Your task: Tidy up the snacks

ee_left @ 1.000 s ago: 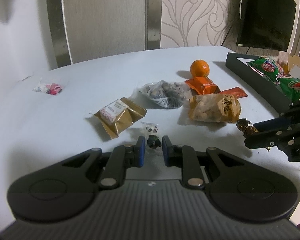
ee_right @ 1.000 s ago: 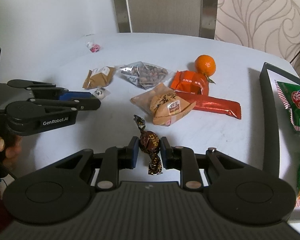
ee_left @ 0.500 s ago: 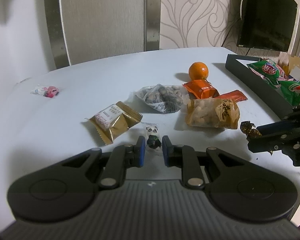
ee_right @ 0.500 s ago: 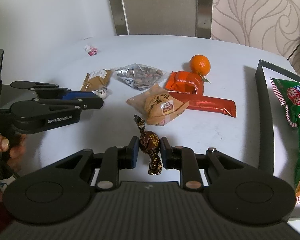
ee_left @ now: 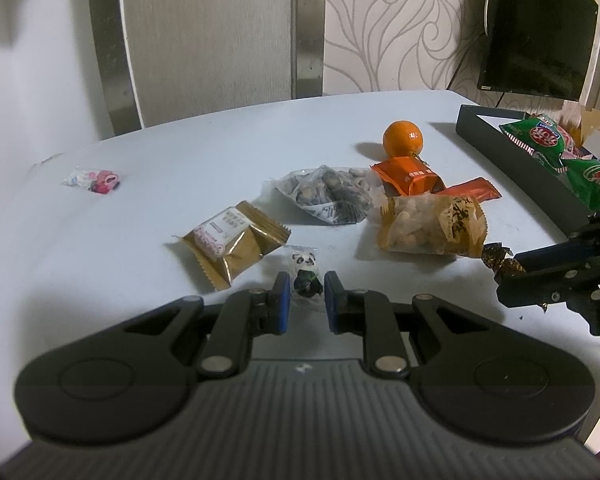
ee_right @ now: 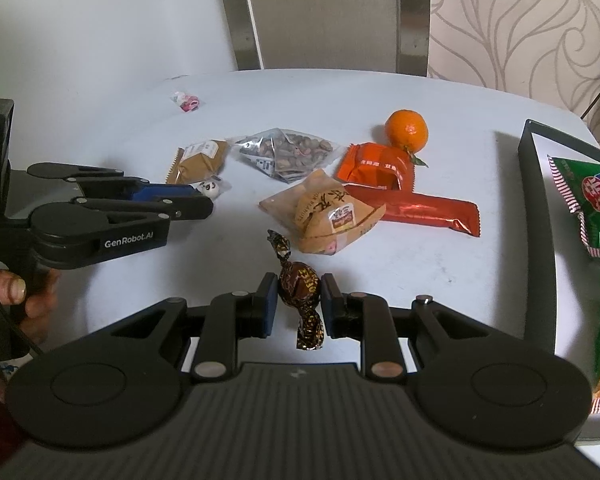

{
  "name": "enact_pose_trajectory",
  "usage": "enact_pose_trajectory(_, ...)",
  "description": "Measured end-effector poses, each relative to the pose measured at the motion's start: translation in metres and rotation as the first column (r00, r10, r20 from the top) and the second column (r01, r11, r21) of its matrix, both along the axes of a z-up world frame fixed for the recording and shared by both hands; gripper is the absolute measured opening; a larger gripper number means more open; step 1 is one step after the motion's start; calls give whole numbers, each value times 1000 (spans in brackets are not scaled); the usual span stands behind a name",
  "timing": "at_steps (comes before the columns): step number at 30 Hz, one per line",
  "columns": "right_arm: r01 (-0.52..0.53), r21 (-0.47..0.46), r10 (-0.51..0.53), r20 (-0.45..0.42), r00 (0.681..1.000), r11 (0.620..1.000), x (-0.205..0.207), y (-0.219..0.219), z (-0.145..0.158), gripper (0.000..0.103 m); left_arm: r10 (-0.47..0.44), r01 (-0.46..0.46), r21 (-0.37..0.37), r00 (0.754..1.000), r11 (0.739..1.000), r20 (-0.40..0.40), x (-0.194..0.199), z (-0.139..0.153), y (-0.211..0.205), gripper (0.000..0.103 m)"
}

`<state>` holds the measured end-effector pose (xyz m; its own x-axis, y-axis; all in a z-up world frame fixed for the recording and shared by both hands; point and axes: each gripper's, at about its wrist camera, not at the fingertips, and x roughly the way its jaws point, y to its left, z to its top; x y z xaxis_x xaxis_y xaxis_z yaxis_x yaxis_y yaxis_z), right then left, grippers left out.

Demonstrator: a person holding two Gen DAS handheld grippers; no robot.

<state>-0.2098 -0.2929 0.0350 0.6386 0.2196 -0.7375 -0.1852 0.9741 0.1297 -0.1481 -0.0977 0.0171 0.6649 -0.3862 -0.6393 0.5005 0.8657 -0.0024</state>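
On the bench (ee_right: 440,264) we see the snacks spread in a loose group. In the right wrist view the tangerine (ee_right: 406,128) sits farthest back, touching the square pouch (ee_right: 376,166) just in front of it. The long bar (ee_right: 418,208) lies in front of that pouch, its left end under the peanut bag (ee_right: 326,216). Left of these lies the nut bag (ee_right: 286,152), then the biscuit packet (ee_right: 198,160). The small sweet (ee_right: 186,101) lies well apart, far back left. The tray (ee_right: 538,216) stands along the right edge with the chip bags (ee_right: 588,196) in it.
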Motion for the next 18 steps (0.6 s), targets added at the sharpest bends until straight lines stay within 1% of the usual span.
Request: enact_pose_trajectory(18,9,12,-9,11,1000,1000,1,-1,5,27,-7,7,1,1000,1000,8,5,5,-2,22)
